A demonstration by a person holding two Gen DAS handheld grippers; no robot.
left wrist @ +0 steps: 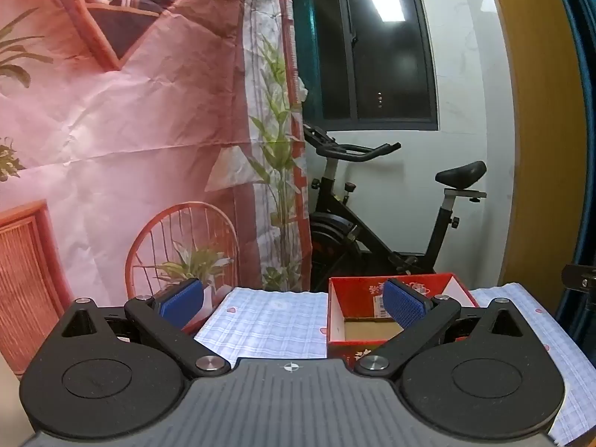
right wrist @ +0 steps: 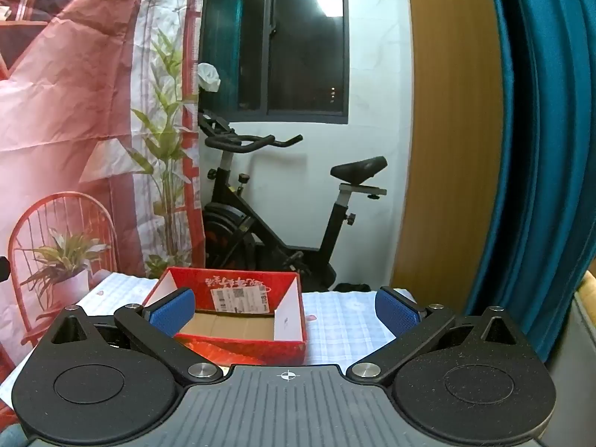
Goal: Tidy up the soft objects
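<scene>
Both of my tongs are spread wide and hold nothing: the left tongs [left wrist: 292,303] and the right tongs [right wrist: 285,307] hover low over the bench [left wrist: 268,320] with its checked cloth. Just beyond sits the red box [right wrist: 238,313], open-topped, bare cardboard showing inside. No soft objects show in either view, so I cannot tell where they lie. I judge such things light and yielding; I'd pinch a bunched fold near the middle. Farther back stand an exercise bike [right wrist: 279,205] and a dark window [left wrist: 372,44].

Both wrist views level, sharing red box [left wrist: 372,320] [right wrist: 238,313]
</scene>
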